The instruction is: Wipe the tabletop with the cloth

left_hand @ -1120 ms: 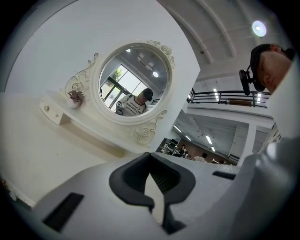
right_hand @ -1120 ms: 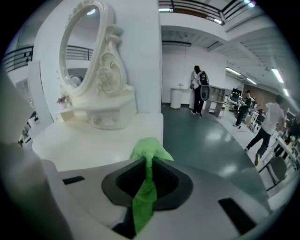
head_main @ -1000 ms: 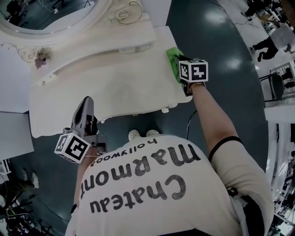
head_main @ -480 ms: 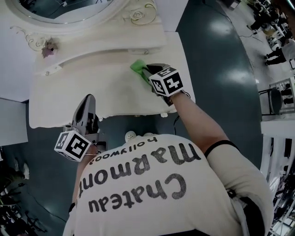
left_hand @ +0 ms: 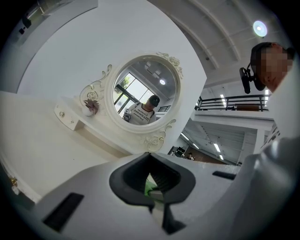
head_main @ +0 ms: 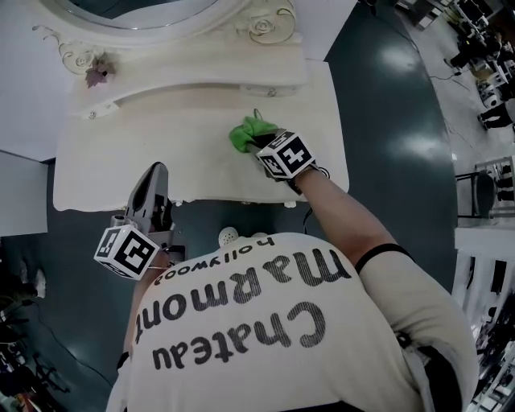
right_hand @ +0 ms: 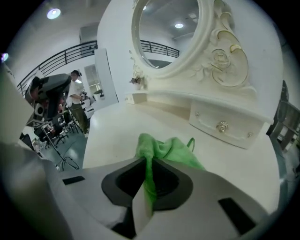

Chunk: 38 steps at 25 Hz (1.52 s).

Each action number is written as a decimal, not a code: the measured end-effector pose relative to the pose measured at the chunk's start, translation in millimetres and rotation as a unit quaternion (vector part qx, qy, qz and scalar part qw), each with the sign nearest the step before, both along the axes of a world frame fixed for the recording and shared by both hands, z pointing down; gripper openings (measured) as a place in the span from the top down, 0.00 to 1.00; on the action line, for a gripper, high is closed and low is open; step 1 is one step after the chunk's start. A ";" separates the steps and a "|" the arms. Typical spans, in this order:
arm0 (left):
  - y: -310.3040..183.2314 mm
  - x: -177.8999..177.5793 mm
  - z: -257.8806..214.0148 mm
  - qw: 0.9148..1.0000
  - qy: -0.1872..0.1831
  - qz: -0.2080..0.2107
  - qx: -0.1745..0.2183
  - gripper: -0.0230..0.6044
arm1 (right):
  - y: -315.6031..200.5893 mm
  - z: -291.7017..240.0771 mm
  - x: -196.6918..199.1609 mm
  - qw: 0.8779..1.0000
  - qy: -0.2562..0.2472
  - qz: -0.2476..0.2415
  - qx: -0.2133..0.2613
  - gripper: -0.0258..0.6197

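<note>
A green cloth (head_main: 244,133) (right_hand: 169,148) lies bunched on the cream tabletop (head_main: 145,153) (right_hand: 112,131), right of its middle. My right gripper (head_main: 259,144) (right_hand: 146,187) is shut on a fold of the cloth and holds it against the surface, in front of the small drawer (right_hand: 225,124). My left gripper (head_main: 153,183) (left_hand: 152,190) hangs over the table's front edge at the left. Its jaws are together with nothing between them. It is well apart from the cloth.
An oval mirror (head_main: 153,12) (left_hand: 145,93) in an ornate frame stands at the table's back on a raised shelf (head_main: 201,80) with drawers. A small flower ornament (head_main: 100,74) sits at the shelf's left. Dark floor (head_main: 394,121) surrounds the table. White shoes (head_main: 230,236) show under the front edge.
My right gripper has dragged the cloth leftwards from the table's right edge toward its middle. The left gripper has stayed where it was.
</note>
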<state>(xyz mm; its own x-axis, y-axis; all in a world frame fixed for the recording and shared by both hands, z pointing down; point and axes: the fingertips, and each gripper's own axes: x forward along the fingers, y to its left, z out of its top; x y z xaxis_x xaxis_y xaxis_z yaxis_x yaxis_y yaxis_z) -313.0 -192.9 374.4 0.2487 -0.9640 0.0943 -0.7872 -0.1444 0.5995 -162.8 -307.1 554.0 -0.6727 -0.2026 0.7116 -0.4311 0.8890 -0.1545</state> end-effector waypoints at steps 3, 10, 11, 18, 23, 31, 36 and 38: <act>-2.9 1.8 1.3 1.000 0.002 0.001 0.001 0.95 | -2.8 0.3 0.9 1.000 -0.007 0.013 -0.021 0.87; -9.4 8.4 2.6 1.000 0.004 0.008 0.001 0.95 | -4.2 1.0 0.1 0.999 -0.014 0.028 -0.024 0.87; -10.6 9.2 2.4 1.000 0.004 0.009 0.002 0.95 | -4.4 1.4 -0.3 0.999 -0.014 0.028 -0.024 0.87; -18.7 21.3 -2.9 1.000 0.000 0.027 0.009 0.95 | -6.2 1.0 4.0 0.999 -0.019 0.042 -0.029 0.87; -23.0 27.9 -4.3 0.999 0.000 0.035 0.009 0.95 | -7.1 1.4 19.7 0.998 -0.018 0.057 -0.032 0.87; -33.3 46.0 -6.6 0.998 0.000 0.060 0.013 0.95 | -9.7 2.0 52.9 0.996 -0.021 0.084 -0.029 0.87; -39.1 59.6 -6.8 0.997 0.001 0.074 0.013 0.95 | -14.5 0.3 77.1 0.993 -0.024 0.109 -0.026 0.87; -41.2 63.6 -6.0 0.997 0.002 0.081 0.012 0.95 | -16.3 1.2 87.6 0.992 -0.023 0.123 -0.026 0.87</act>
